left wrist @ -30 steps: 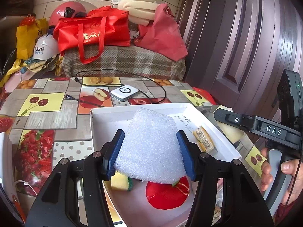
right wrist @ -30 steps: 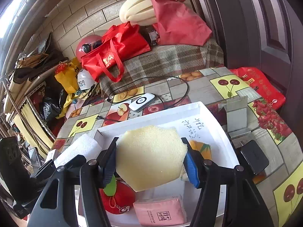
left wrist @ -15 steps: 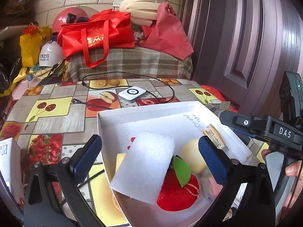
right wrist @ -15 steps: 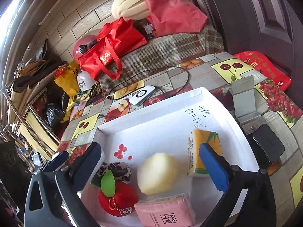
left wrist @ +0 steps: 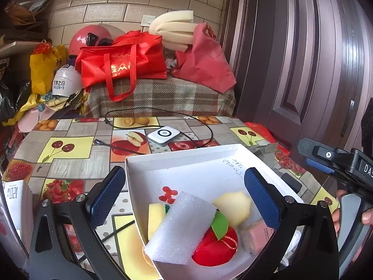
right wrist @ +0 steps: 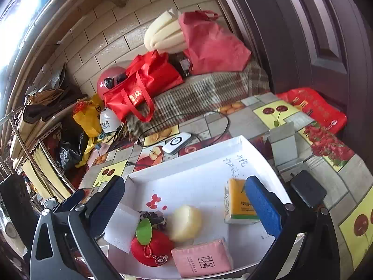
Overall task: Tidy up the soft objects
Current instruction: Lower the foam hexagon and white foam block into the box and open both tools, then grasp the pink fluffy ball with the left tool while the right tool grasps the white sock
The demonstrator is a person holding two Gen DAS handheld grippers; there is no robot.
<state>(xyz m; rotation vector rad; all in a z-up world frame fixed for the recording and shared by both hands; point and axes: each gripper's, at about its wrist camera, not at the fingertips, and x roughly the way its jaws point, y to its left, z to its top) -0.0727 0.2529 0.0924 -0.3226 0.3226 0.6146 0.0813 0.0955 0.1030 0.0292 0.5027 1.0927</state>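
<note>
soft objects in one white tray (right wrist: pixel 186 172): seven counted; left gripper (left wrist: pixel 184 191) and right gripper (right wrist: pixel 186 198) both released.

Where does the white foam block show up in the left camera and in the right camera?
Left wrist view: the white foam block lies low in the middle, leaning over the red plush apple.
Right wrist view: the block sits at lower left, beside the left finger, at the tray's edge.
Shared landmark: the red plush apple right next to it.

A table (left wrist: pixel 70 161) in a fruit-print cloth bears a white tray (left wrist: pixel 186 161); behind it a white device (left wrist: pixel 164 135) and looping black cable (left wrist: pixel 130 112); right, a folded card (right wrist: pixel 283 144) and black box (right wrist: pixel 307 187).
</note>
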